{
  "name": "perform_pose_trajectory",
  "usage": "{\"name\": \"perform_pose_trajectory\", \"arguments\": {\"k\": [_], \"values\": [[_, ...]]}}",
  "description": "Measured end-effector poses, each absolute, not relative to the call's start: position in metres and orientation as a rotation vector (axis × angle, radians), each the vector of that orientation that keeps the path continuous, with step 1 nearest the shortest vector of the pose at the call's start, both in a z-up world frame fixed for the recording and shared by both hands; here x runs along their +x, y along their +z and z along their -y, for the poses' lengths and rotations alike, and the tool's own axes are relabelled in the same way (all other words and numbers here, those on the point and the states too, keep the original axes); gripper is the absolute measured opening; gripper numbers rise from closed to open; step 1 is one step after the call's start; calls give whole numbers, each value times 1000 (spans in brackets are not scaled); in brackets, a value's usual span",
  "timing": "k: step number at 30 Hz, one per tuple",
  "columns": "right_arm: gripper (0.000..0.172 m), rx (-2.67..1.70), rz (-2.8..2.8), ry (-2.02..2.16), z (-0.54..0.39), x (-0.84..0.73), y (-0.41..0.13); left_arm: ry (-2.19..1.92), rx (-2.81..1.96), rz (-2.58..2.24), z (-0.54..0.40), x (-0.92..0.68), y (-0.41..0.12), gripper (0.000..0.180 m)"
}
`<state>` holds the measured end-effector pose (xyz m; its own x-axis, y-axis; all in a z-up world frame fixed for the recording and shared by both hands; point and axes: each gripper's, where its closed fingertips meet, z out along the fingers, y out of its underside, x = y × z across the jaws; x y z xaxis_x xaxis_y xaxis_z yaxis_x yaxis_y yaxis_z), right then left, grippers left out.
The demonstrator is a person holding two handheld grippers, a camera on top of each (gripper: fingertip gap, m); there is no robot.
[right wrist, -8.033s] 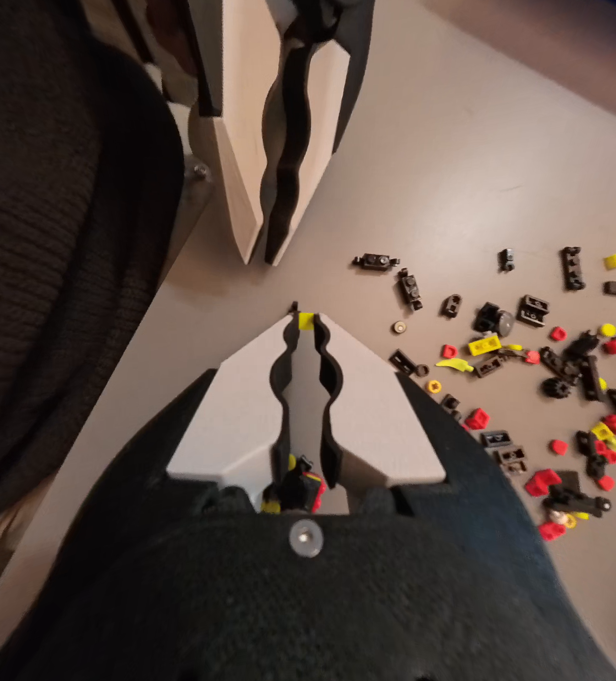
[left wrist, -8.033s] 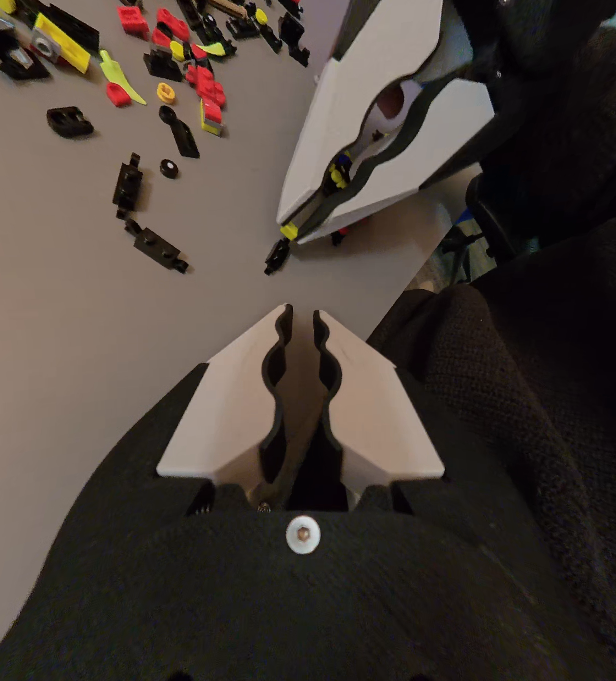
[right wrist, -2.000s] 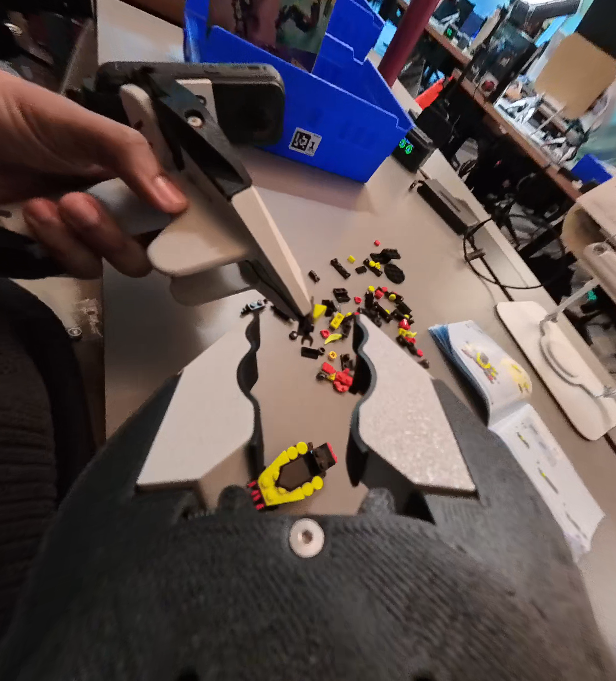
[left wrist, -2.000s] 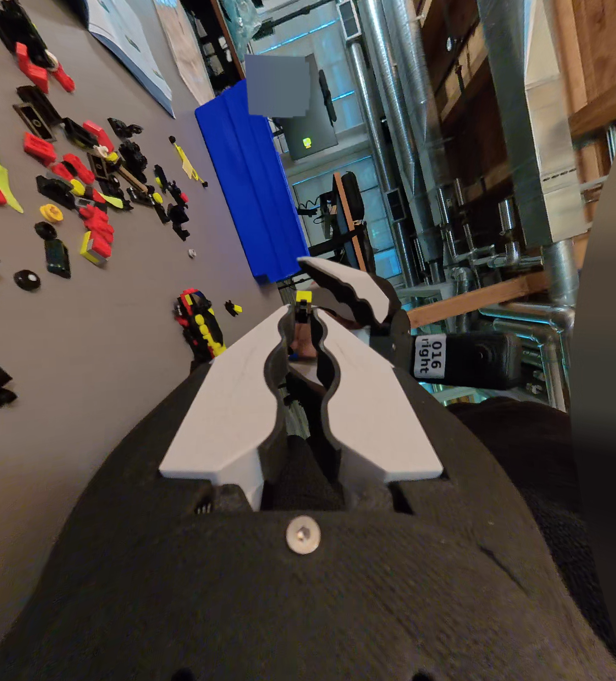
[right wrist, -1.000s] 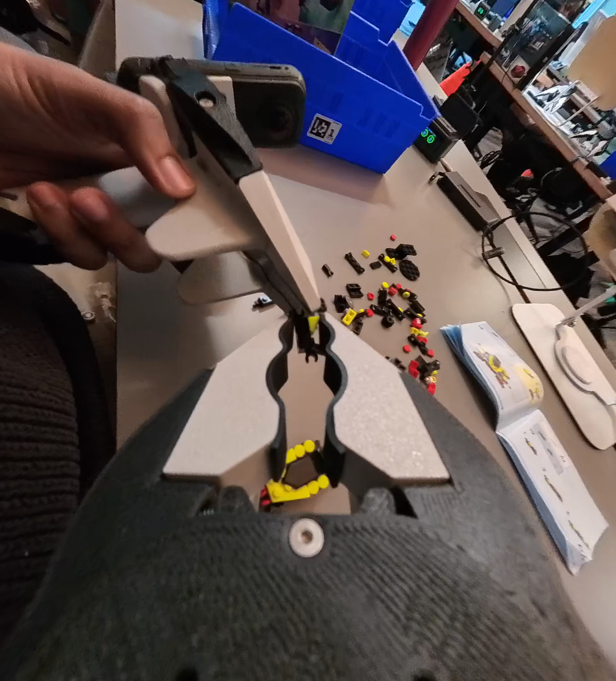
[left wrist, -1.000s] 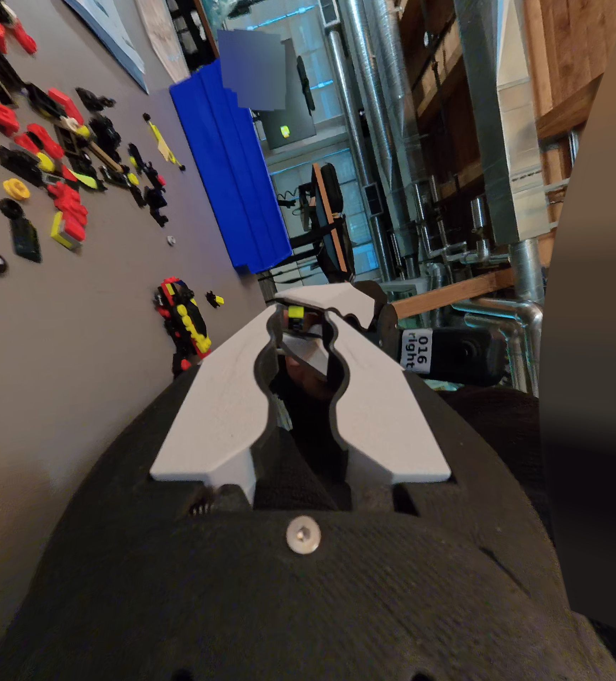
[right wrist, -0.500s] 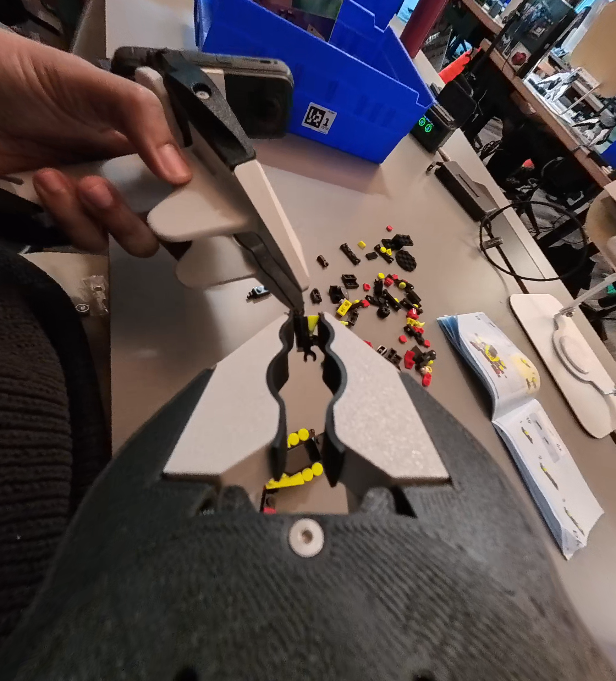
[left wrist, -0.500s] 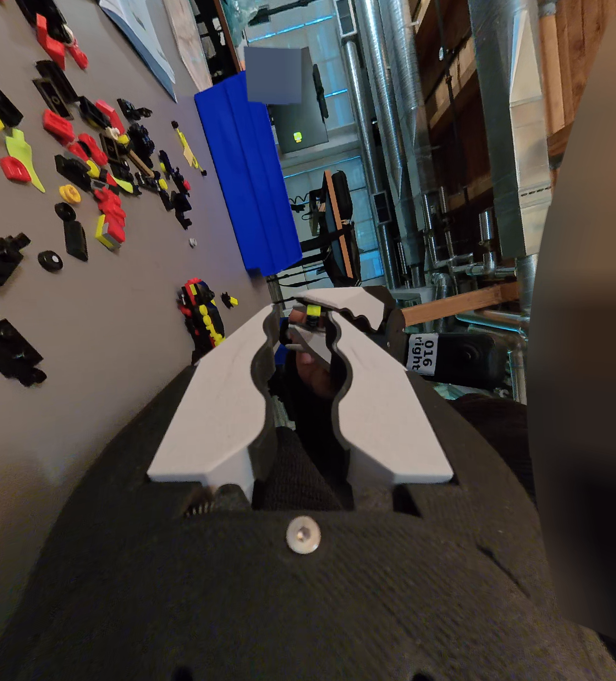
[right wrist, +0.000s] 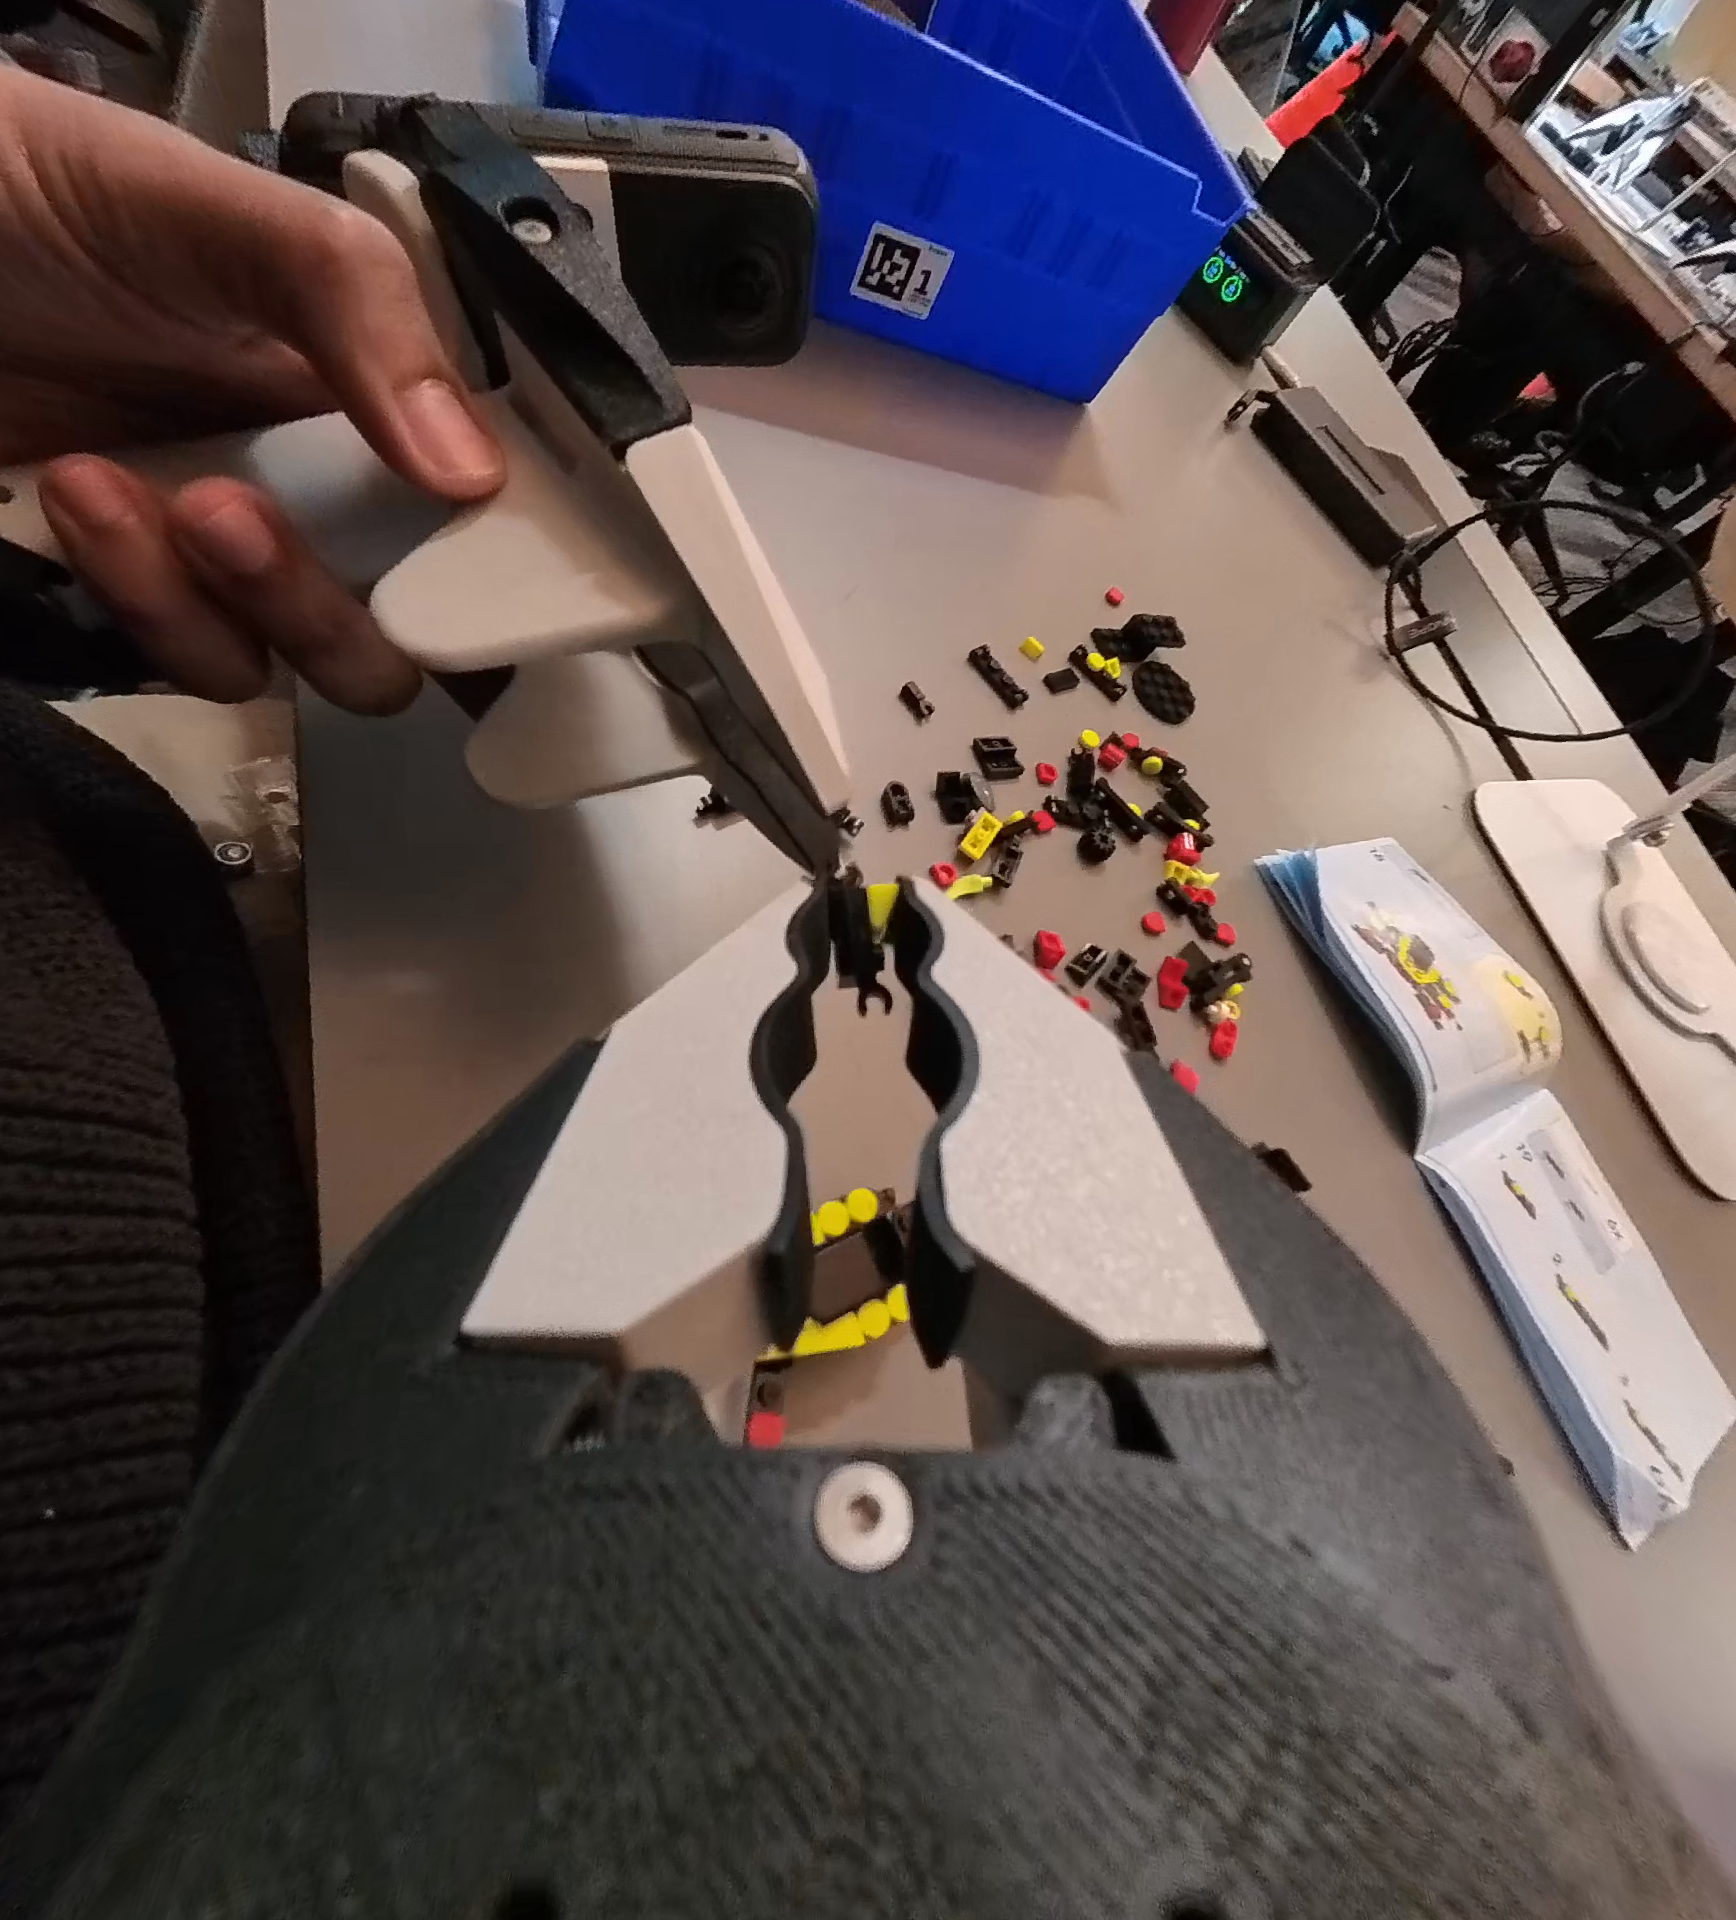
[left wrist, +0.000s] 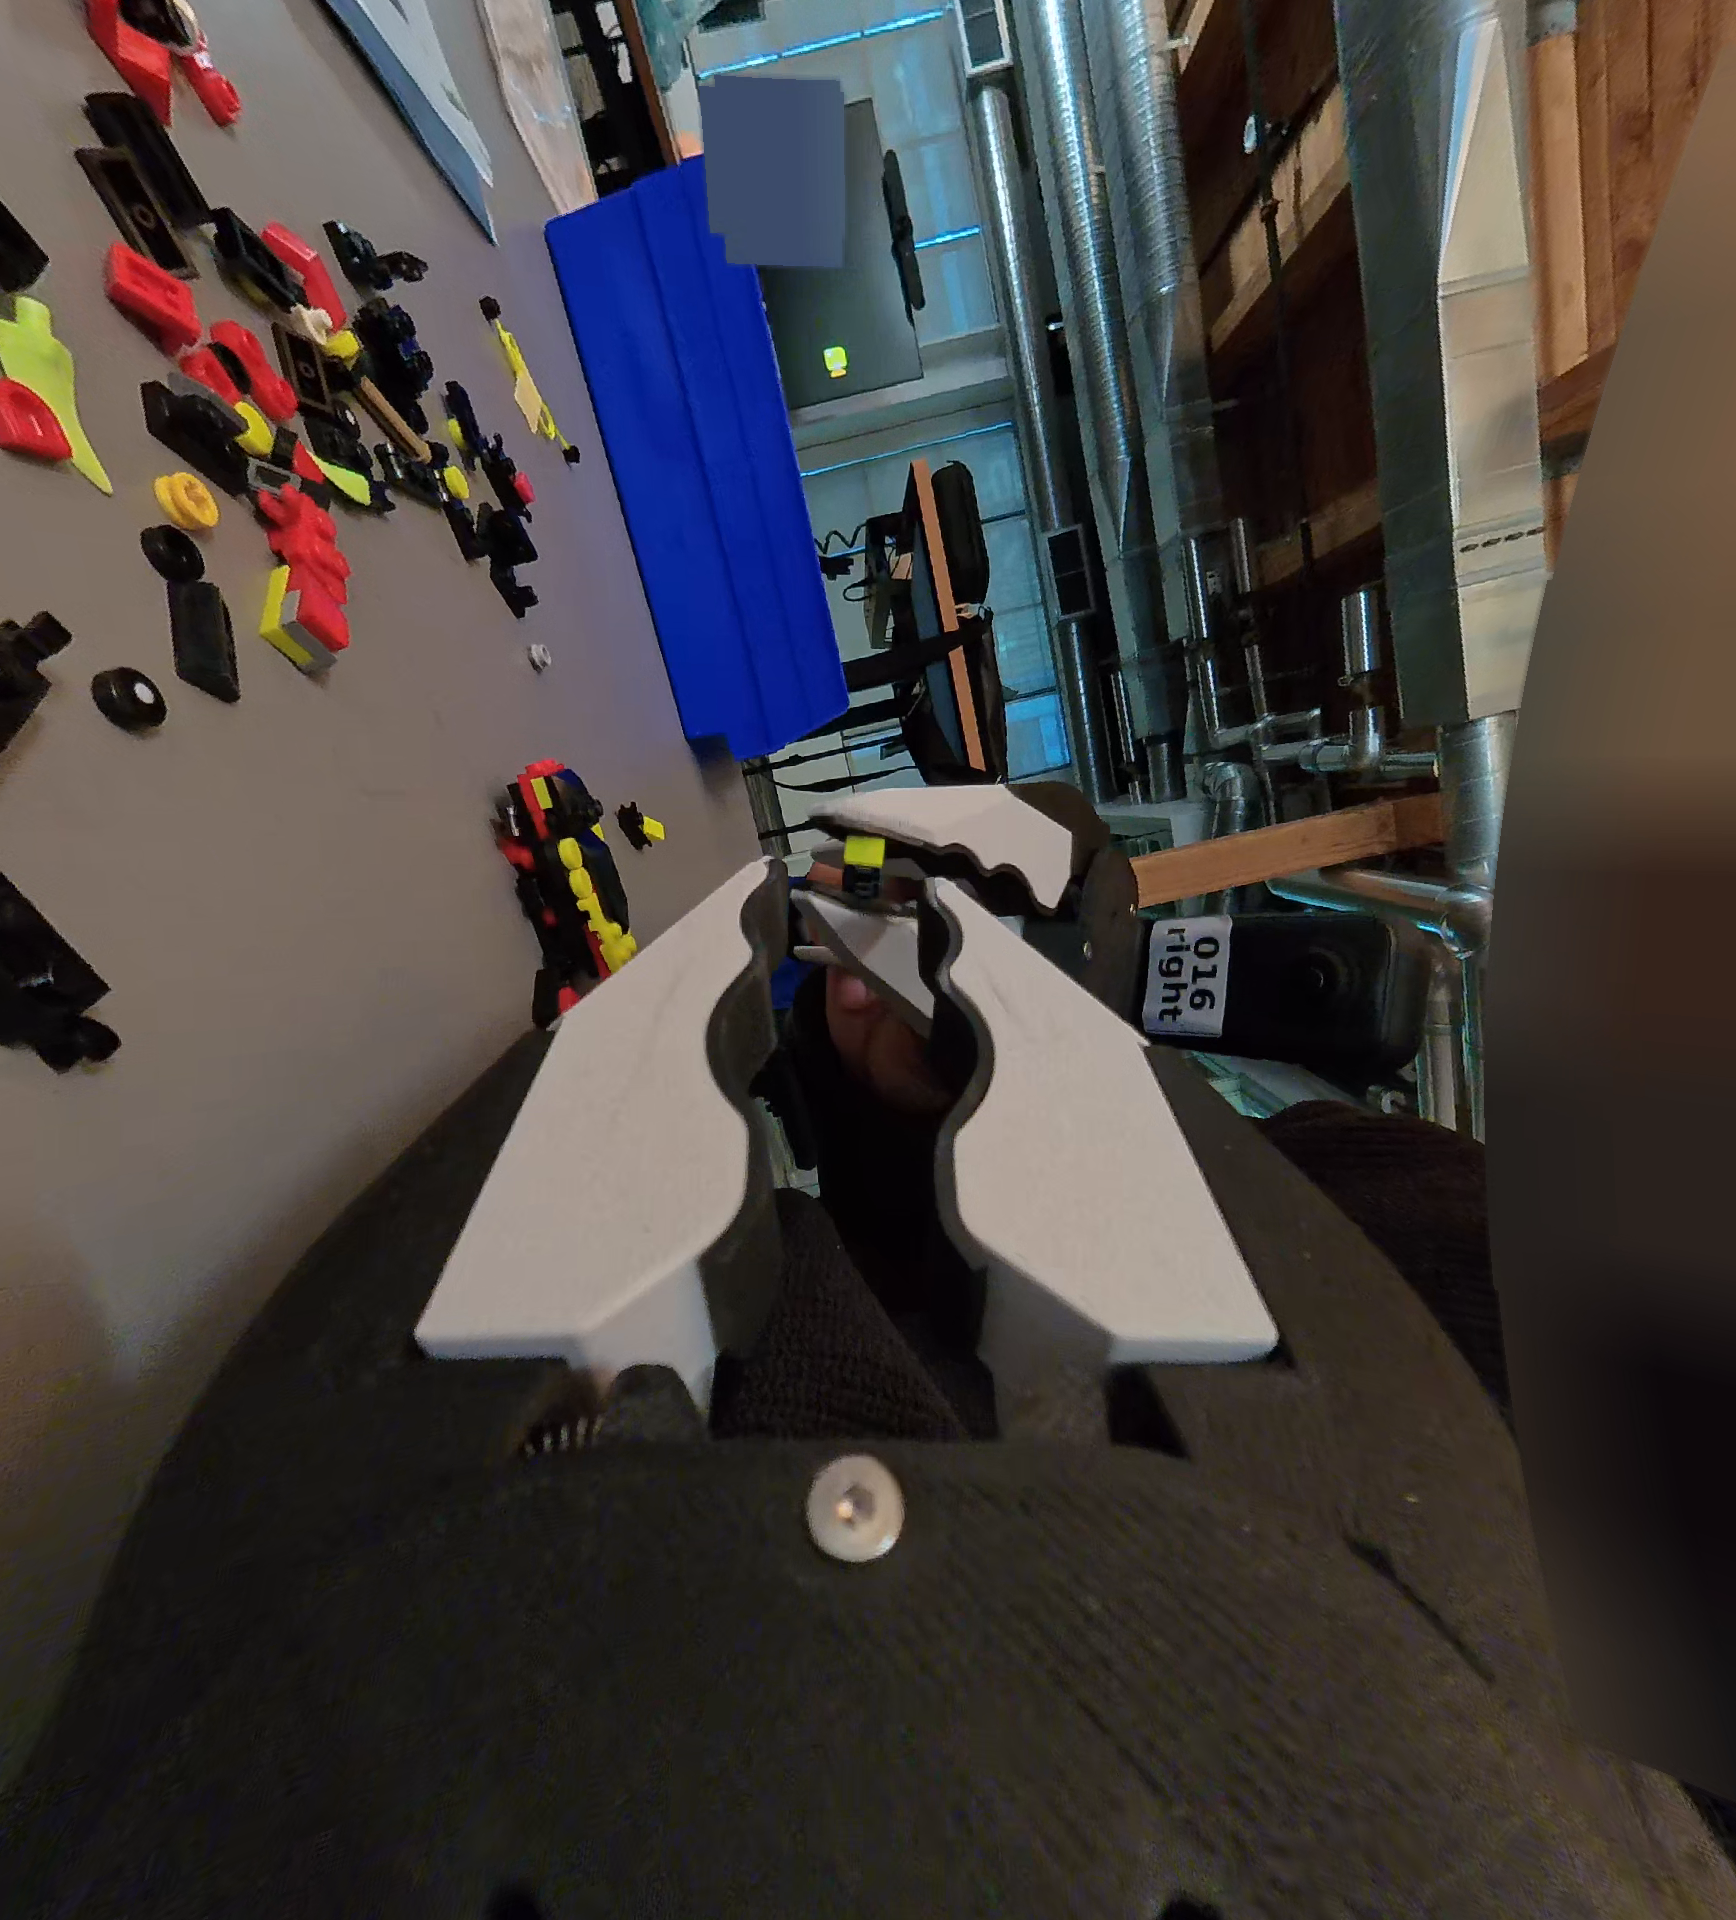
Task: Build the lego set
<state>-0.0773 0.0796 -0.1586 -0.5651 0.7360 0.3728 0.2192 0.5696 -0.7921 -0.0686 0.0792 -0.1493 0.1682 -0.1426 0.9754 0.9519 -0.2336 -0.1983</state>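
My right gripper is shut on a small black-and-yellow brick piece, pinched at its fingertips, with a black clip hanging below. The left wrist view shows the same piece between the right gripper's fingers. My left gripper is open; its pads stand apart on either side of the piece without pressing on it. In the right wrist view the left gripper's tip sits just above the piece, held by a hand. A partly built black, yellow and red model lies on the grey table below.
Several loose black, red and yellow bricks are scattered on the table. A blue bin stands at the back. An open instruction booklet and a white flat base lie at the right. A dark sleeve fills the left. Left and right tips are no more than a few centimetres apart.
Two seconds ago the left gripper held the piece and the right was open. The right then shut on it and the left's jaws widened off it. Both grippers shifted only slightly since.
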Motion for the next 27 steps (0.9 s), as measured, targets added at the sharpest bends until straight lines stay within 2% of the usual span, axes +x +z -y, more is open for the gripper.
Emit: {"name": "perform_pose_trajectory", "arguments": {"k": [10,20,27], "values": [[11,-779,2125,1020,-73,-74,-162,-1337,-1446,830,-81,-58,-156,26],[12,-561,2250,949,-63,-60,-182,-1396,-1622,758,-79,-44,-170,26],[12,-655,2290,1114,-58,-55,-180,-1505,-1598,784,-77,-40,-171,14]]}}
